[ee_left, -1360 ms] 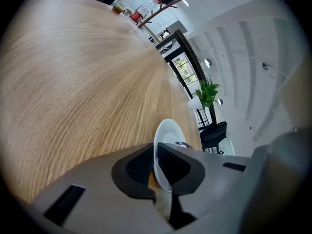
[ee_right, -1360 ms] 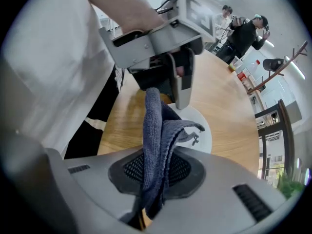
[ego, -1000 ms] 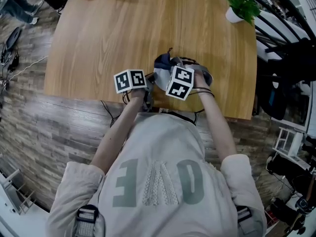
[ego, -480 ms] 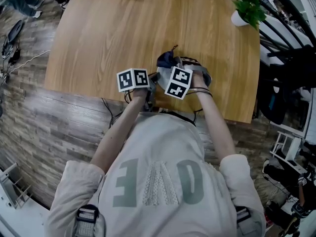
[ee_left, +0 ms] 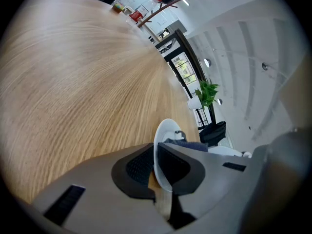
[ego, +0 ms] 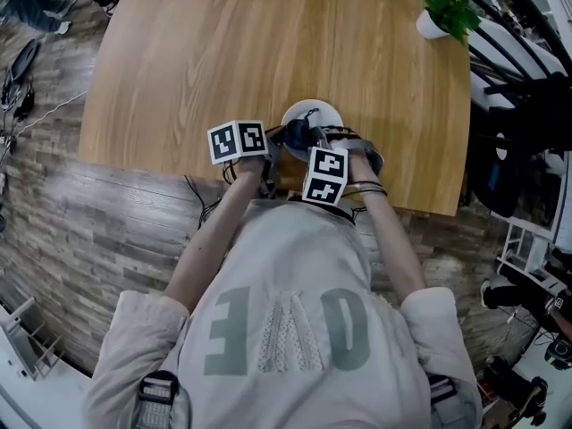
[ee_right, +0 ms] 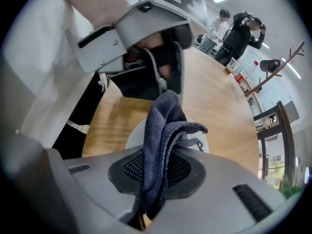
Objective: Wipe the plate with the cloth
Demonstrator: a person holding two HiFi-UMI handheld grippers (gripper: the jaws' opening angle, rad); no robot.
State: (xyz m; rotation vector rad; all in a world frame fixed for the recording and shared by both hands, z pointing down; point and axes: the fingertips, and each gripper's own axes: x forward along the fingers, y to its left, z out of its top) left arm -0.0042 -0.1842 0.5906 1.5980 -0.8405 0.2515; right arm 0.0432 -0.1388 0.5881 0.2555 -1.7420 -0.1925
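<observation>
- Plate (ego: 315, 113), white, sits near the front edge of the counter (ego: 223, 52). More of it shows bare than a second ago, when the cloth (ee_right: 163, 126) lay over it.
- Left tool (ee_left: 156, 165) is clamped on the plate's left rim and has not moved.
- Right tool (ee_right: 156, 172), pinching the blue cloth, points steeply down and has drawn back toward the person.
- Wide bare wood lies beyond the plate, and a potted plant (ego: 442, 3) stands at the far right corner.

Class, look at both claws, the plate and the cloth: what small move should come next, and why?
Probably sweep the right claw across the plate: its cloth is clamped and bunched at the near edge, the left claw pins the rim, and the far face lies bare.
</observation>
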